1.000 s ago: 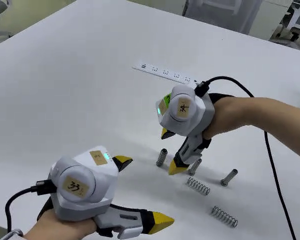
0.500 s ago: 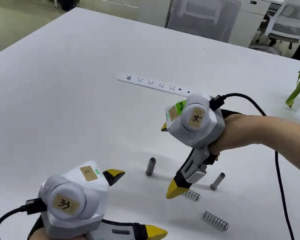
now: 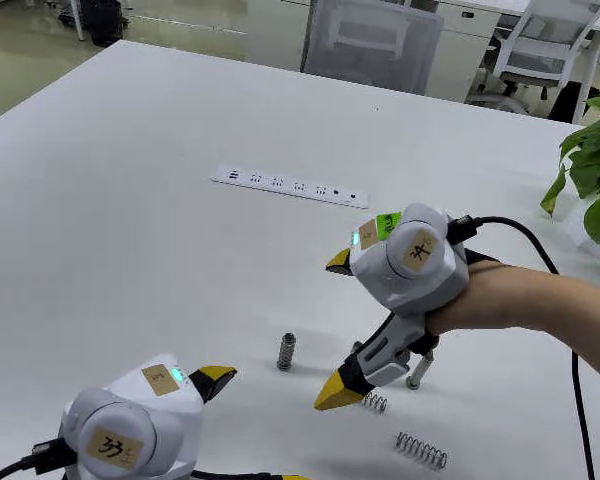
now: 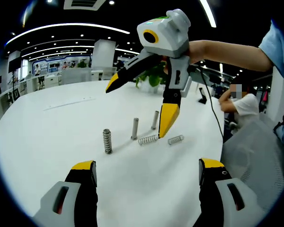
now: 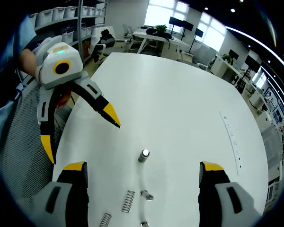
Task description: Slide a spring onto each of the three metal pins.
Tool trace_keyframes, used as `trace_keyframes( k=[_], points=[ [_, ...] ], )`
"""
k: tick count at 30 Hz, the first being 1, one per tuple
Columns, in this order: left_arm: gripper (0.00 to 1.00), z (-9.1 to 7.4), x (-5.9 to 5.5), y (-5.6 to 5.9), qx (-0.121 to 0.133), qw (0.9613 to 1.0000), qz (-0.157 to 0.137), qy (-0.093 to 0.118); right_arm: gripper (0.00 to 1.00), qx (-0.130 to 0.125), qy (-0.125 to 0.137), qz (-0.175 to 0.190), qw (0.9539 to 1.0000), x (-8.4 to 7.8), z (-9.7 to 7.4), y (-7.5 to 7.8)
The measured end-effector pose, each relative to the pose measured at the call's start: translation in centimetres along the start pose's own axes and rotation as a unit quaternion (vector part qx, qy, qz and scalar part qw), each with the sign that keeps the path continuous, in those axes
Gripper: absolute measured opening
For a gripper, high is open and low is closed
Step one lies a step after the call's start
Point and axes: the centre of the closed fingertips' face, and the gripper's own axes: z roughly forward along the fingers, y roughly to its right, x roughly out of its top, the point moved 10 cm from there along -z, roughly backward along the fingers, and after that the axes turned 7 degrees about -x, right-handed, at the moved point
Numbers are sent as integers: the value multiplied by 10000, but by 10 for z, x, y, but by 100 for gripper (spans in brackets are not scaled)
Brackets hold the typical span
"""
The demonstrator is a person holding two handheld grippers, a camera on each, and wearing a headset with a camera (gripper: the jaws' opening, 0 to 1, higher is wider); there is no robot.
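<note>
Currently: the white-bodied right gripper (image 3: 338, 327), with black jaws and yellow tips, is held over the white tabletop (image 3: 130, 200). Its jaws are spread wide with nothing between them. The lower jaw tip points down just beside a loose grey coil spring (image 3: 375, 402); I cannot tell whether the tip touches the table.

The left gripper (image 4: 146, 166), of the same build, sits low and near the person, jaws likewise wide and empty.

An upright metal pin with a spring on it (image 3: 286, 350) stands to the left of the right gripper. The first bare metal pin (image 4: 135, 128) and the second bare metal pin (image 4: 155, 120) stand upright near each other, beside that gripper's lower jaw. A second loose spring (image 3: 421, 450) lies flat, nearer the person.

A white power strip (image 3: 290, 186) lies well apart, farther up the table.
</note>
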Motion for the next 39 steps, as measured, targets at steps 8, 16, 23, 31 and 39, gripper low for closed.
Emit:
trace_keyframes(
  k=[8,16,23,31,39],
  points=[
    [91,1,2,1,-31,10000,14,2,99,-203,124,298,9993,-14,-11,-3],
    [91,2,2,1,-109,9999,63,-67,99,-447,214,725,9961,-39,-30,-18],
    [91,4,5,-1,-171,9998,89,-79,99,-606,252,1062,9922,-61,-44,-30],
    [89,6,11,-10,-211,9996,178,-105,99,-799,219,1458,9858,-81,-61,-44],
    [89,10,15,-12,-294,9986,360,-241,99,-862,185,1721,9811,-102,-69,-58]
  ],
)
